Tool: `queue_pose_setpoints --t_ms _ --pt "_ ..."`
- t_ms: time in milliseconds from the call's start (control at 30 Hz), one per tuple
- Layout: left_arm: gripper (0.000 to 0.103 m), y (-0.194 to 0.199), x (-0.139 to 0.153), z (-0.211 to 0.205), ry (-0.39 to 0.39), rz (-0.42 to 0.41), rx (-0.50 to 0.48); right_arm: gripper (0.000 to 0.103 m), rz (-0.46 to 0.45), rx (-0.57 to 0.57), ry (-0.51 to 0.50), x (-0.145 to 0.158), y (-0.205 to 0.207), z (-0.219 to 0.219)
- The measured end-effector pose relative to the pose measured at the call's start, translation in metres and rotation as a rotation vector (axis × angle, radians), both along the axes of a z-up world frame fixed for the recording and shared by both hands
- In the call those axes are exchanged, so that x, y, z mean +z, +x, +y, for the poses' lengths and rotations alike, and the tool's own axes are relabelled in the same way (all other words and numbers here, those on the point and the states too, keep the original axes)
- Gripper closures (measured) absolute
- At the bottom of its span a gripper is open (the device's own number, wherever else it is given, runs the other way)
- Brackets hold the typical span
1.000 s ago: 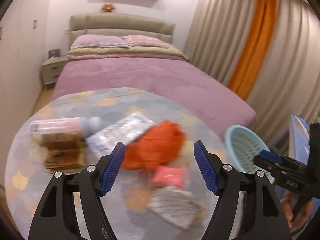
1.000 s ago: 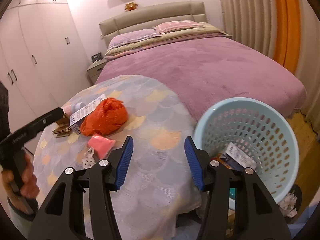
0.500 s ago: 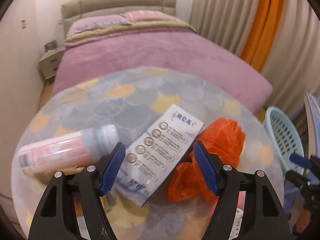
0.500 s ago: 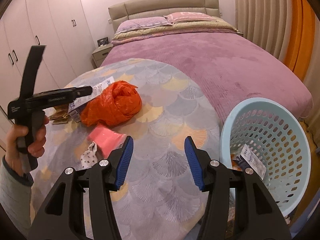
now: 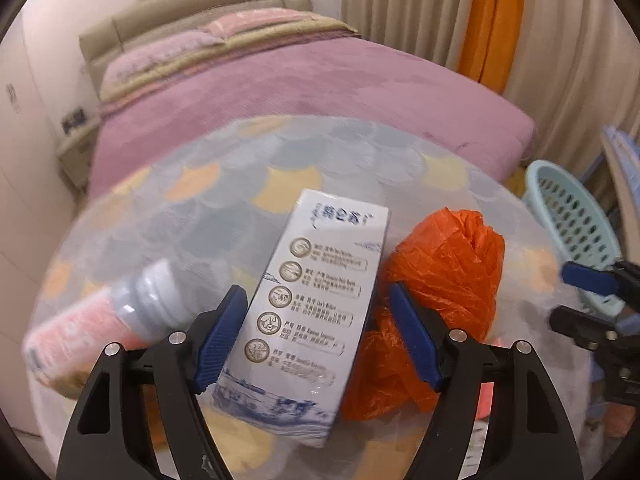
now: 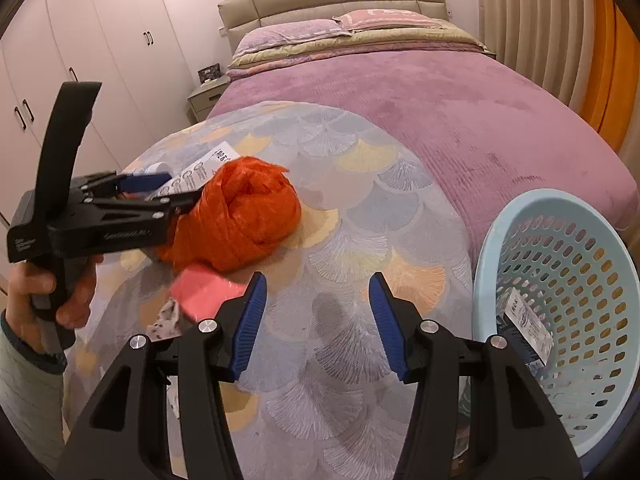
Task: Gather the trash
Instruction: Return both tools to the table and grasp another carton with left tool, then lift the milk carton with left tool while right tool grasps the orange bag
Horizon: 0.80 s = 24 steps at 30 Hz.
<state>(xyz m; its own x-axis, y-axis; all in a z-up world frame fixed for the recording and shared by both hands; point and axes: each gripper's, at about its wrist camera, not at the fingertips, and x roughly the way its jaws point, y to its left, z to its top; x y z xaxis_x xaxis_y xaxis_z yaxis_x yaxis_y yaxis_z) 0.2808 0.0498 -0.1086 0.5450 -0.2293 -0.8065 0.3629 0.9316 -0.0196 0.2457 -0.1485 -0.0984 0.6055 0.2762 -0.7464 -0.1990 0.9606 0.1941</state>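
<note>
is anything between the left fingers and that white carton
Nothing visible. The white carton already lies between the left gripper fingers, pads not pressing it. The orange bag crowds the right finger; a capped bottle lies left.

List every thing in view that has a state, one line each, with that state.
Left claw: open, straddling the carton, pads not pressing.
Right claw: open, nothing between its pads.
White printed carton: lying flat on the table.
Orange plastic bag: crumpled into a ball, on the table.
Pink bottle with grey cap: lying on its side, capped.
Pale blue perforated plastic basket: upright, a package already inside.
</note>
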Motion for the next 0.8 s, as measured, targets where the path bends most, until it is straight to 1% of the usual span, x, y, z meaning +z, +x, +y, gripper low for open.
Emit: queue_pose_setpoints --t_ms 33,100,167,233,300,367,400,467,533,567,667,733,800 --pt "0.032 0.0 -0.002 0.0 -0.011 0.011 0.005 0.053 0.0 -0.003 0.002 0.0 0.002 0.0" --pt "0.032 0.003 -0.009 -0.001 0.01 0.011 0.021 0.053 -0.001 -0.004 0.007 0.001 0.004 0.0" --pt "0.032 0.008 -0.017 0.0 0.004 0.031 0.045 0.053 -0.007 -0.002 0.013 0.003 0.006 0.0" --pt "0.04 0.008 -0.019 0.005 -0.041 0.036 0.064 0.053 -0.019 0.003 0.011 0.006 0.007 0.002" --pt "0.045 0.003 -0.017 0.009 -0.062 0.02 0.088 0.052 -0.033 0.011 0.009 0.009 0.01 0.005" --pt "0.048 -0.004 -0.015 0.012 -0.077 0.003 0.117 0.044 -0.052 0.014 0.016 0.012 0.015 0.01" --pt "0.049 -0.01 -0.012 0.015 -0.098 -0.009 0.133 0.043 -0.064 0.018 0.025 0.013 0.018 0.013" --pt "0.05 -0.021 -0.009 0.021 -0.128 -0.036 0.164 0.041 -0.079 0.03 0.037 0.015 0.024 0.019" --pt "0.05 -0.029 -0.007 0.026 -0.135 -0.058 0.203 0.038 -0.094 0.04 0.037 0.014 0.033 0.028" --pt "0.05 -0.035 -0.008 0.031 -0.153 -0.073 0.234 0.037 -0.097 0.043 0.035 0.014 0.036 0.032" --pt "0.05 -0.042 -0.013 0.04 -0.197 -0.097 0.273 0.031 -0.094 0.057 0.019 0.009 0.046 0.045" --pt "0.05 -0.043 -0.015 0.043 -0.199 -0.105 0.287 0.031 -0.083 0.052 -0.005 0.005 0.053 0.051" --pt "0.05 -0.041 -0.017 0.047 -0.2 -0.107 0.298 0.031 -0.067 0.06 0.004 -0.003 0.06 0.057"
